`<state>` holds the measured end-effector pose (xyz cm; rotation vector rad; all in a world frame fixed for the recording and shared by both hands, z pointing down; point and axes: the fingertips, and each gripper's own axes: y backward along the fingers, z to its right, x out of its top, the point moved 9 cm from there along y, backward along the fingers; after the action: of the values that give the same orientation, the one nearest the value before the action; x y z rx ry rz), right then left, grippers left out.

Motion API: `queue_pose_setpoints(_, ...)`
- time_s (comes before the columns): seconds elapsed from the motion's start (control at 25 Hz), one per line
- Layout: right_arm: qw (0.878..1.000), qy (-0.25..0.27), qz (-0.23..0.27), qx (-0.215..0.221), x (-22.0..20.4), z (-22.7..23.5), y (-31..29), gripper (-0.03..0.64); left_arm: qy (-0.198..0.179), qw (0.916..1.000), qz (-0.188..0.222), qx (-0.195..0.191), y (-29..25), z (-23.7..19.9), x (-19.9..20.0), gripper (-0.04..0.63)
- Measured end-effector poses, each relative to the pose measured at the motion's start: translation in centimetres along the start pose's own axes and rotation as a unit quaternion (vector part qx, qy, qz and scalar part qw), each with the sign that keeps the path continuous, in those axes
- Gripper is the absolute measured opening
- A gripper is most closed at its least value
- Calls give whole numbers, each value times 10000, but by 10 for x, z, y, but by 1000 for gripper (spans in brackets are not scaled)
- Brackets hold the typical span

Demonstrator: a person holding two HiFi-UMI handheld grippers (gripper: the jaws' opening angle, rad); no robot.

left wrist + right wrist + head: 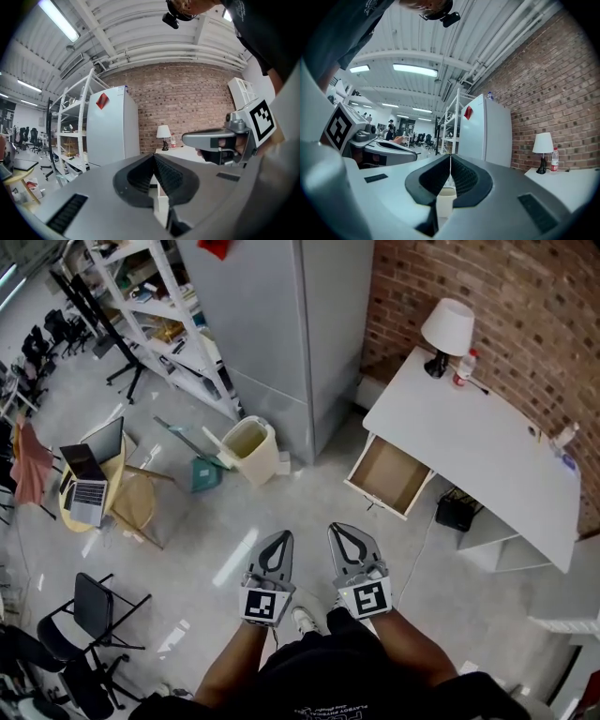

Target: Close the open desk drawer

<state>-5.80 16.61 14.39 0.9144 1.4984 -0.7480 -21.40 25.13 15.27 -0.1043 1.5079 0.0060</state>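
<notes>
The white desk stands along the brick wall at the right, and its wooden drawer is pulled out toward the floor. Both grippers are held side by side in front of me, level, well short of the drawer. My left gripper is shut with nothing between its jaws. My right gripper is also shut and empty. In the left gripper view the desk top shows beyond the jaws, and the right gripper is at the right.
A table lamp and a bottle stand on the desk's far end. A grey cabinet and a cream bin are ahead to the left. A black bag lies under the desk. Chairs and a laptop table are at the left.
</notes>
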Motion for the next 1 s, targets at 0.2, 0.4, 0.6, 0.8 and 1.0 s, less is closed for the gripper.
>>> queue_pose_setpoints(0.2, 9994, -45, -297, -153, -26, 36, 9, 28, -104, 9993, -301, -184, -35, 13, -11, 8)
queue_pose_setpoints(0.4, 9986, -193, -447, -182, -52, 73, 14, 28, -145, 9989, -381, -245, -76, 24, -23, 8)
queue_pose_setpoints(0.6, 9972, -440, -442, -409, -80, 88, 18, 28, -287, 9971, -303, -630, -114, 39, -39, 8)
queue_pose_setpoints(0.8, 9933, -555, -644, -782, -118, 92, 18, 28, -219, 9940, -275, -1041, -144, 49, -69, 8)
queue_pose_setpoints(1.0, 9859, -622, -872, -1286, -166, 92, 21, 28, -29, 9878, -330, -1519, -165, 56, -120, 8)
